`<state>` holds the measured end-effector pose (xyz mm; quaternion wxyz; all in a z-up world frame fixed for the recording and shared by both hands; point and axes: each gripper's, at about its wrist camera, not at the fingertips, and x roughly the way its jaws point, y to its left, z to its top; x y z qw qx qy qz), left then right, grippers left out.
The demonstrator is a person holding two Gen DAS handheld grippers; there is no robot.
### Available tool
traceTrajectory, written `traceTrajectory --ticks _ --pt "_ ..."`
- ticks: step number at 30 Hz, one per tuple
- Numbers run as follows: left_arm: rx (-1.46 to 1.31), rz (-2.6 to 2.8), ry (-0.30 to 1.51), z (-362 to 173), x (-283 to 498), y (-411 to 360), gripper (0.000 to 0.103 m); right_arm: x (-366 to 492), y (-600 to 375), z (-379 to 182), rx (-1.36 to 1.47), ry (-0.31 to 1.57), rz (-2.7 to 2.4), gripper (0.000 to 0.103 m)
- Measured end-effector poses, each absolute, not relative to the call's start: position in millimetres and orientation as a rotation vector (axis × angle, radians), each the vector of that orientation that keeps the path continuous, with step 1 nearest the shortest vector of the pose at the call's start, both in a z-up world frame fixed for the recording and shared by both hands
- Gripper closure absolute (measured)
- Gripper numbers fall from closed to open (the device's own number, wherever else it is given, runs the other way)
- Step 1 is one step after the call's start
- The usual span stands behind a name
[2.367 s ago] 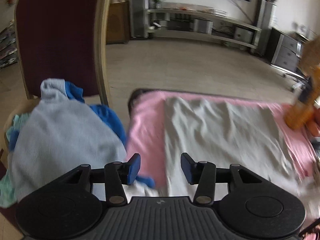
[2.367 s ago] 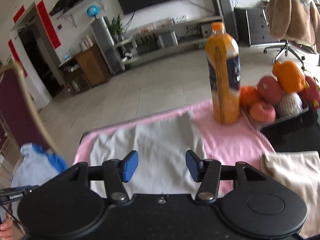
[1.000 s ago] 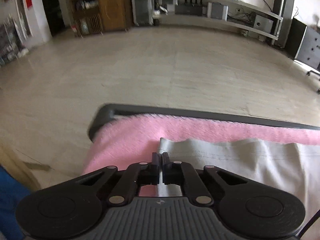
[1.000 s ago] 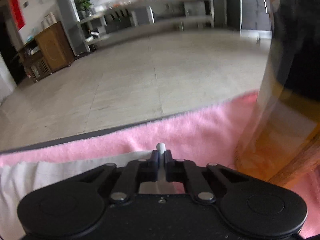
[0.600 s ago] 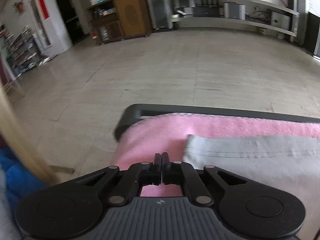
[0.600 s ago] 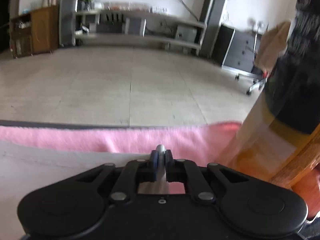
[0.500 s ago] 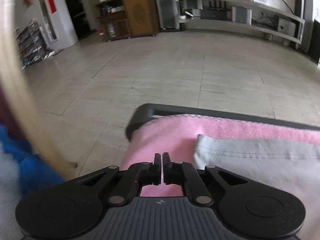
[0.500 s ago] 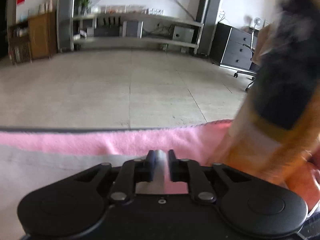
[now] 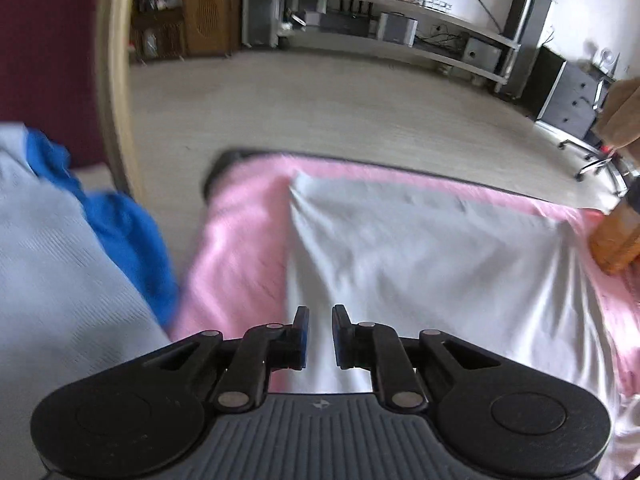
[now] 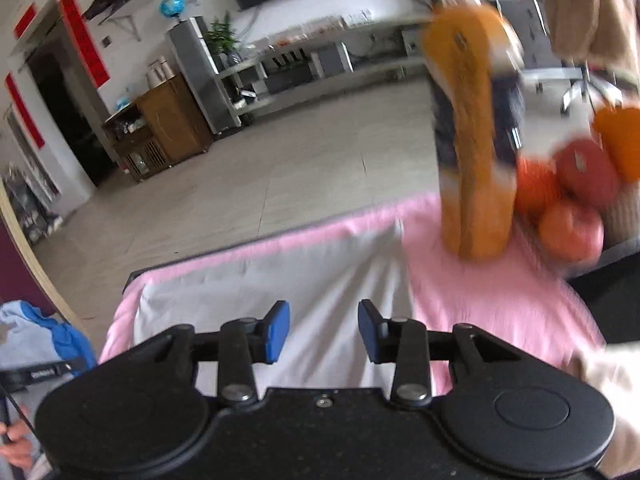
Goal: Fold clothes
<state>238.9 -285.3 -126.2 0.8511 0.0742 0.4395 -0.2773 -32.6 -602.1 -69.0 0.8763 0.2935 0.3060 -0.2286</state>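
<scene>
A light grey cloth (image 9: 432, 256) lies spread flat on a pink cover (image 9: 240, 240) over the table. It also shows in the right wrist view (image 10: 280, 280). My left gripper (image 9: 319, 334) hovers over the cloth's near left part, jaws slightly apart and empty. My right gripper (image 10: 323, 330) hovers over the cloth's near right part, jaws open and empty. Both views are blurred by motion.
A pile of pale blue and bright blue clothes (image 9: 60, 256) lies on a chair (image 9: 116, 92) to the left. An orange juice bottle (image 10: 472, 136) stands at the cloth's far right corner, fruit (image 10: 568, 204) beside it. A beige cloth (image 10: 604, 364) lies at the near right.
Both grippers held the cloth's far corners shut, then let go, opened and pulled back toward the near edge. The cloth now lies flat.
</scene>
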Motion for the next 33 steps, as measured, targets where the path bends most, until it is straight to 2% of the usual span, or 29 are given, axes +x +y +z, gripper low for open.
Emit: traceTrajectory --ticks 4,6,7,14,16,17,20,25,28,30,33 --pt "0.151 -0.57 0.985 -160.2 235.4 -292.2 0.092 -39.2 -639.9 -120.5 0.76 0.649 -0.585 0.067" --pt "0.19 -0.548 1.003 -174.7 234.5 -294.8 0.093 -42.7 -650.3 -138.7 0.798 0.653 -0.619 0.077" --pt "0.196 -0.54 1.01 -180.4 235.0 -294.2 0.093 -43.8 -654.1 -146.0 0.805 0.661 -0.625 0.077" --pt "0.209 -0.534 1.013 -188.5 239.2 -294.5 0.092 -29.1 -658.6 -171.1 0.761 0.743 -0.613 0.078" --pt "0.218 -0.532 1.009 -189.7 239.4 -296.0 0.092 -23.5 -654.7 -174.4 0.733 0.758 -0.615 0.087" --pt "0.222 -0.532 1.006 -189.8 238.8 -296.1 0.092 -20.8 -651.7 -175.2 0.711 0.762 -0.615 0.097" --pt "0.235 -0.533 0.994 -188.6 236.4 -296.4 0.09 -14.8 -636.9 -172.2 0.568 0.789 -0.668 0.101" --pt "0.228 -0.533 0.997 -188.3 238.0 -294.3 0.087 -14.4 -634.0 -172.3 0.524 0.81 -0.744 0.101" --pt "0.167 -0.54 0.995 -181.0 239.9 -285.9 0.088 -13.2 -631.5 -164.5 0.525 0.814 -0.763 0.09" --pt "0.104 -0.541 0.971 -173.2 243.8 -278.6 0.088 -21.1 -633.9 -154.5 0.589 0.755 -0.754 0.079" --pt "0.021 -0.547 0.94 -162.7 254.4 -277.8 0.093 -31.6 -642.3 -142.3 0.729 0.637 -0.687 0.079"
